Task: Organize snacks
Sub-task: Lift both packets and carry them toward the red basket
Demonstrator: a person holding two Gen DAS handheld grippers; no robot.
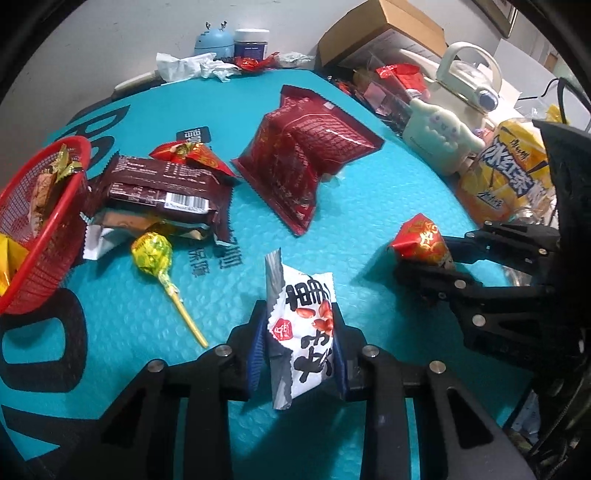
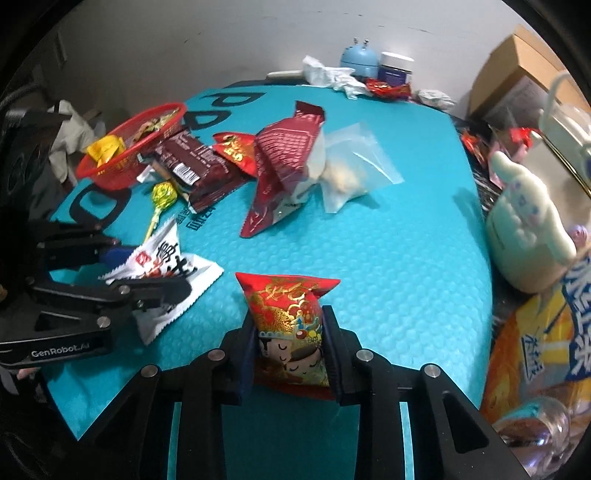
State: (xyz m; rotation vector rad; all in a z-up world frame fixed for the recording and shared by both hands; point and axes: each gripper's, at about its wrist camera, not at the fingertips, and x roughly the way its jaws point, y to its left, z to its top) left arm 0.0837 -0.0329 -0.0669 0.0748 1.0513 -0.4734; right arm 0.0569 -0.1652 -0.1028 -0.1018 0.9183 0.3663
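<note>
My left gripper [image 1: 299, 336] is shut on a white snack packet [image 1: 303, 325] with black characters, held upright just above the teal mat [image 1: 369, 206]. My right gripper [image 2: 290, 332] is shut on a small red and gold packet [image 2: 288, 314]. In the left wrist view the right gripper [image 1: 424, 258] sits at the right with that red packet [image 1: 419, 242]. In the right wrist view the left gripper [image 2: 147, 269] sits at the left with the white packet [image 2: 166, 262]. A red mesh basket [image 1: 55, 229] with several wrapped sweets stands at the mat's left edge.
On the mat lie brown chocolate packets [image 1: 162, 192], a green lollipop [image 1: 153, 254], a small red packet [image 1: 195, 155], a large dark red bag [image 1: 306, 155] and a clear zip bag [image 2: 351, 166]. A cream plush figure [image 1: 439, 136], an orange bag [image 1: 506, 177] and a cardboard box [image 1: 384, 33] crowd the right.
</note>
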